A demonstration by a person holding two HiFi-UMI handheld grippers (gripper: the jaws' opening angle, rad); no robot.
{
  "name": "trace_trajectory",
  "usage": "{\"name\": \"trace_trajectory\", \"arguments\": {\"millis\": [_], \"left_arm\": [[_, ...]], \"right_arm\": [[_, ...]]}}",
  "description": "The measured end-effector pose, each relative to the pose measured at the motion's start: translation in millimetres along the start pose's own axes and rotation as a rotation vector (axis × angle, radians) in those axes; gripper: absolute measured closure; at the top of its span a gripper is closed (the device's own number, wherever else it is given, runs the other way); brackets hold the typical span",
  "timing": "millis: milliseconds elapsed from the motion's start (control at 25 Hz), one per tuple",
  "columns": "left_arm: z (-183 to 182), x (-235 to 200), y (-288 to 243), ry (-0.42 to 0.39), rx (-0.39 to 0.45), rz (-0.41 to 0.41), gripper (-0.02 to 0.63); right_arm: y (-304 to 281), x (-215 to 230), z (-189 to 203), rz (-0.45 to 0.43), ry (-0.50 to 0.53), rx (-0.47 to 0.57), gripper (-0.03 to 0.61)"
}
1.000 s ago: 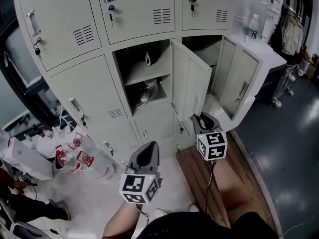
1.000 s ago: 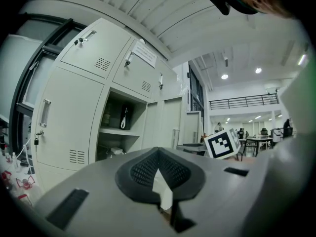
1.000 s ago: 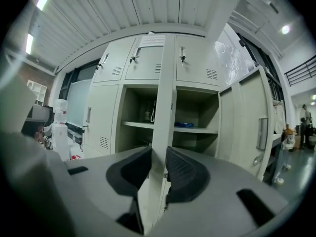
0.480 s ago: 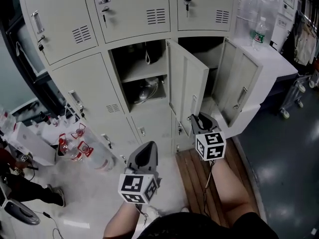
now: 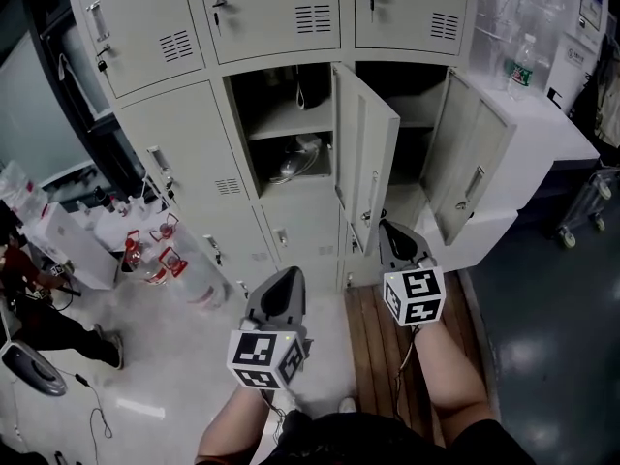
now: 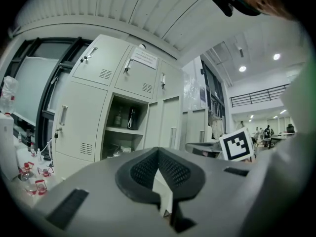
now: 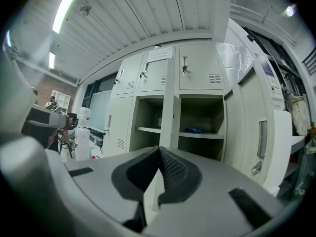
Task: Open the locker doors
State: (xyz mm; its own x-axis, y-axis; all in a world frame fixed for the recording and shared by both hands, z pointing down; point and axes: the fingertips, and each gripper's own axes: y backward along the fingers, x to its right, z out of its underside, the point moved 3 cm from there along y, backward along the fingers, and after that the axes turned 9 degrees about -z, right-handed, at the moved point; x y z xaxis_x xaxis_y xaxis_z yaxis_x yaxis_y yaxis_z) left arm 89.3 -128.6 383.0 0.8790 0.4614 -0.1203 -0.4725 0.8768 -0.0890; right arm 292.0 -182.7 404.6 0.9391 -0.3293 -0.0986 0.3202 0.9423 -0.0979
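Setting: grey locker bank [image 5: 291, 114] on a pale floor [image 5: 165, 386], wooden planks [image 5: 373, 332] at its foot. Middle row: centre door [image 5: 373, 163] and right door [image 5: 475, 172] stand swung out, compartments exposed. The left middle door [image 5: 184, 163], the whole top row and the bottom row are closed, so the task looks roughly part-done. Left hand-held gripper [image 5: 289, 275]: jaws together, nothing between them, held off from the lockers. Right hand-held gripper [image 5: 389, 229]: jaws have just been closing and now meet on nothing, tip just beside the lower edge of the centre door. Likely next target: a closed door, perhaps the left middle one by its handle [image 5: 158, 166]. For that, part the jaws first, seat them squarely on the handle, and pull along the hinge arc rather than straight back. Caution: water bottles [image 5: 170, 264] on the floor near the lower left door may block its swing.
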Motion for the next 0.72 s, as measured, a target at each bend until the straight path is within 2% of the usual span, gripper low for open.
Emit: {"name": "trace_trajectory", "arguments": {"millis": [360,720], "left_arm": [[-1.0,4.7,31.2,0.010,0.033,-0.098,0.614],[-7.6,-39.9,67.6,0.006,0.050,-0.256,0.613]], "right_arm": [[17.0,-55.3,-23.9,-0.213,0.022,0.045,0.577],[-10.4,-122.6,-40.3,-0.405,0.010,0.078,0.578]]}}
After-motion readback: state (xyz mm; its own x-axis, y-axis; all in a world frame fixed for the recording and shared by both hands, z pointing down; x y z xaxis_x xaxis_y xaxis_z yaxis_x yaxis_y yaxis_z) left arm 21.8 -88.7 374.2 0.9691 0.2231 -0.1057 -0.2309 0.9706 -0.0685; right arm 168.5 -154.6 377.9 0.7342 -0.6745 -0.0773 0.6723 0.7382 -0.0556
